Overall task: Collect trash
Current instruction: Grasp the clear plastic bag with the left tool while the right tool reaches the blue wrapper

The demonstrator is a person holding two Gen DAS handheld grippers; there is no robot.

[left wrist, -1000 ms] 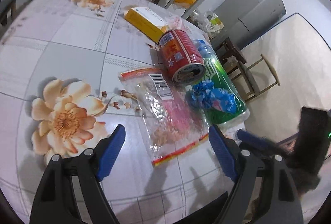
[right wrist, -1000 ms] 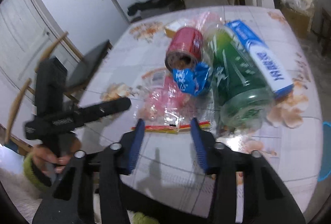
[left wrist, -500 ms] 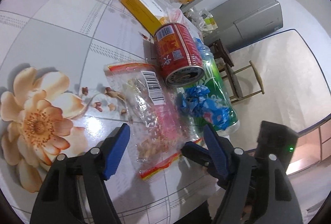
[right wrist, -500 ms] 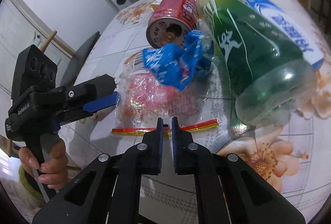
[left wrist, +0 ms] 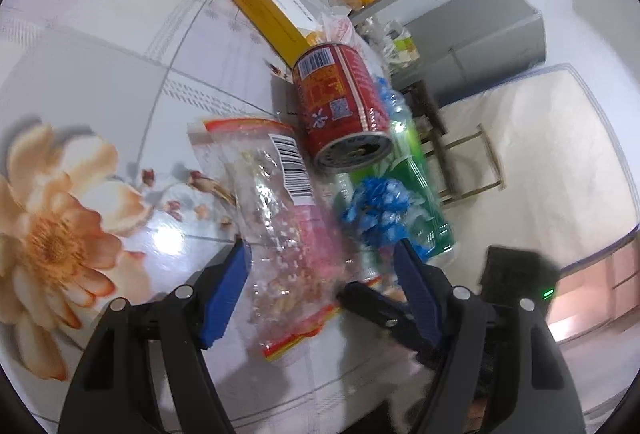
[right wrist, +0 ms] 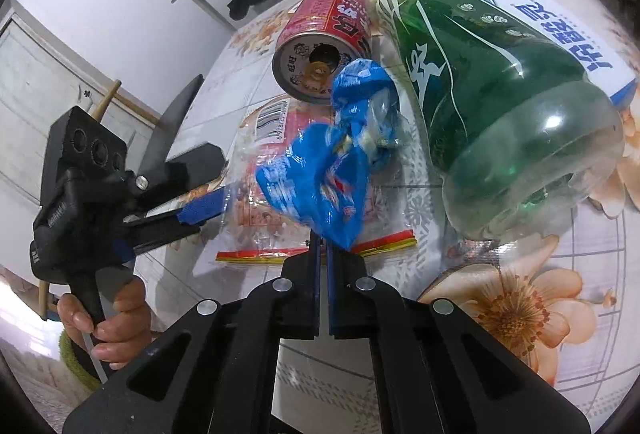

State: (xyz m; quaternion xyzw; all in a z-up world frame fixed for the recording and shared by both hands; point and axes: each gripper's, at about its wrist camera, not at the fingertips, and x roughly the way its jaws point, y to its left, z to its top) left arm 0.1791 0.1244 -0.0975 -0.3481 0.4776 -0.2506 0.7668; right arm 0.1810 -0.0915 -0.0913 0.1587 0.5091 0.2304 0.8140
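Blue wrapper [right wrist: 320, 189]: light, crinkly, soft; pinched at near corner by right gripper [right wrist: 322, 248]. Left gripper [left wrist: 320, 294] wide, straddling clear bag [left wrist: 288, 234].

You are looking at a white worktop [left wrist: 120, 45] printed with grey grid lines and large peach-orange flowers. Between your left gripper's [left wrist: 320, 270] blue-padded black fingers [left wrist: 226, 290] a clear packet [left wrist: 280, 234] is showing pink contents, a red-and-yellow edge strip and a black-and-white barcode. Just beyond it a red can [left wrist: 340, 101] with white and yellow print is lying beside a green bottle [right wrist: 480, 73]. A crumpled blue wrapper [right wrist: 320, 189] with white and red marks is sitting right above your right gripper's [right wrist: 322, 254] fingers. Farther off, a yellow-and-white box [left wrist: 272, 13] is showing.
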